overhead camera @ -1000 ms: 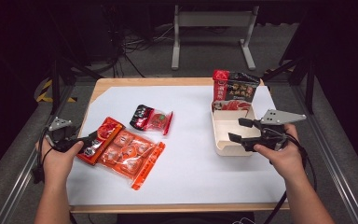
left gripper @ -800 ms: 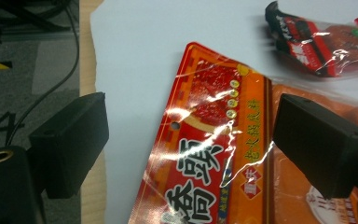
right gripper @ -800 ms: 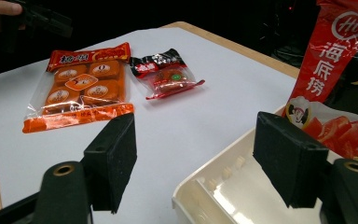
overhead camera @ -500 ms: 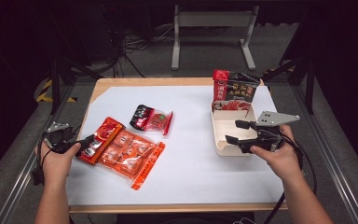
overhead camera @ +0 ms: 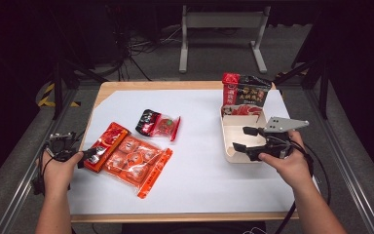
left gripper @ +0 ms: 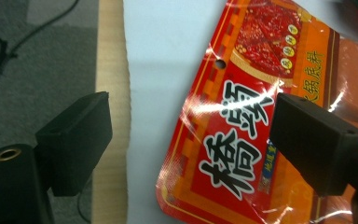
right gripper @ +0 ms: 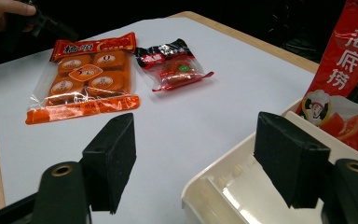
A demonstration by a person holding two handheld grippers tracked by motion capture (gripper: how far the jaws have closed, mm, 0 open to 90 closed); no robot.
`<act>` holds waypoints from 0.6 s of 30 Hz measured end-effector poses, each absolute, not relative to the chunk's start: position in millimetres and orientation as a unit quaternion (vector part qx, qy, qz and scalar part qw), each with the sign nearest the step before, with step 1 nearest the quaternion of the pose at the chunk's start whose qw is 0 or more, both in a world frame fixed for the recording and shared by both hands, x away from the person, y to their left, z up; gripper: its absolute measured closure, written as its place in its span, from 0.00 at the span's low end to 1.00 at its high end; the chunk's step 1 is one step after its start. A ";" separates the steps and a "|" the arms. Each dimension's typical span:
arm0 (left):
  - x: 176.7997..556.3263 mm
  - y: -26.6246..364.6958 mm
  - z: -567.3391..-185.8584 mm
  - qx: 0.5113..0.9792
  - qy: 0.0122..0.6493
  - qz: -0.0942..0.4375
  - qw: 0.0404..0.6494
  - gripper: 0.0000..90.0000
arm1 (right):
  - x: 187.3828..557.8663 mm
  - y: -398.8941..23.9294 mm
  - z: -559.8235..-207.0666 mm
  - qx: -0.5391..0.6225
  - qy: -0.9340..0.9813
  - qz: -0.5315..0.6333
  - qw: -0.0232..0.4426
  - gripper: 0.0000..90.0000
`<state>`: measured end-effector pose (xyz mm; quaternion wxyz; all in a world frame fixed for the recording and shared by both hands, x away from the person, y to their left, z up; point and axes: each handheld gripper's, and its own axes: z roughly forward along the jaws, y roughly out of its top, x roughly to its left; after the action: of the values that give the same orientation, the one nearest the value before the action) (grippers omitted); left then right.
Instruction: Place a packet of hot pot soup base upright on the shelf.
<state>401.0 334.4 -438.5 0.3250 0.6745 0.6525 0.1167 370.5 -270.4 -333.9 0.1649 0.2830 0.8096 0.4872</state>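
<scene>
Straddling the orange sauce packet [left gripper: 242, 154] edge, left gripper [left gripper: 191, 144] jaws gape, apparently untouching; right gripper [right gripper: 205, 158] stands open over the white tray [right gripper: 223, 196].

Four sealed food packets [overhead camera: 131, 160], one white tray [overhead camera: 233, 130], two claws [overhead camera: 247, 140].

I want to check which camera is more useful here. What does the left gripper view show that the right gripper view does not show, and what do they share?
Left gripper view alone: the left gripper with jaws open astride the near corner of the orange-red packet, its large characters and hang hole readable, plus the table's wooden edge.

Right gripper view alone: the right gripper open over the white tray, the small dark red packet, and the tall red pouch.

Both: the orange-red packet and the white sheet.
</scene>
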 end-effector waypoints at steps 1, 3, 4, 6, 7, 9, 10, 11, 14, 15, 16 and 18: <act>400.7 334.3 -438.2 0.674 0.655 0.114 0.321 0.18 | 370.4 -270.4 -334.1 0.283 0.810 0.487 0.164 0.34; 400.3 334.2 -437.6 0.676 0.659 0.109 0.312 0.18 | 370.2 -270.5 -334.3 0.282 0.810 0.487 0.164 0.34; 400.2 333.9 -437.5 0.676 0.660 0.106 0.310 0.19 | 370.1 -270.9 -334.4 0.283 0.810 0.487 0.164 0.34; 400.3 333.0 -437.7 0.679 0.660 0.094 0.307 0.20 | 370.0 -271.0 -334.4 0.283 0.810 0.487 0.164 0.34; 400.4 332.1 -438.0 0.680 0.660 0.088 0.307 0.20 | 370.0 -271.1 -334.5 0.283 0.809 0.487 0.164 0.34; 400.9 329.4 -437.7 0.687 0.656 0.084 0.302 0.21 | 370.0 -270.9 -334.7 0.283 0.810 0.488 0.163 0.33; 400.9 329.4 -437.7 0.687 0.656 0.084 0.302 0.22 | 370.0 -270.9 -334.7 0.283 0.810 0.488 0.163 0.33; 400.8 327.9 -437.0 0.690 0.652 0.080 0.302 0.22 | 370.0 -270.7 -334.9 0.283 0.810 0.488 0.163 0.33; 400.5 324.5 -435.0 0.696 0.644 0.068 0.310 0.25 | 370.4 -270.0 -335.7 0.284 0.811 0.486 0.164 0.33; 400.4 323.5 -434.2 0.696 0.644 0.069 0.311 0.25 | 370.6 -269.7 -335.9 0.284 0.811 0.485 0.164 0.33; 400.2 323.2 -432.9 0.698 0.641 0.074 0.309 0.25 | 370.7 -269.2 -336.0 0.283 0.811 0.485 0.163 0.33; 399.4 322.5 -431.7 0.698 0.641 0.073 0.311 0.27 | 370.7 -268.1 -336.2 0.282 0.812 0.485 0.164 0.33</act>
<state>399.4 322.5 -431.7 0.3106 0.6977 0.6414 0.0732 370.7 -268.1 -336.2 0.1636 0.2820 0.8117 0.4847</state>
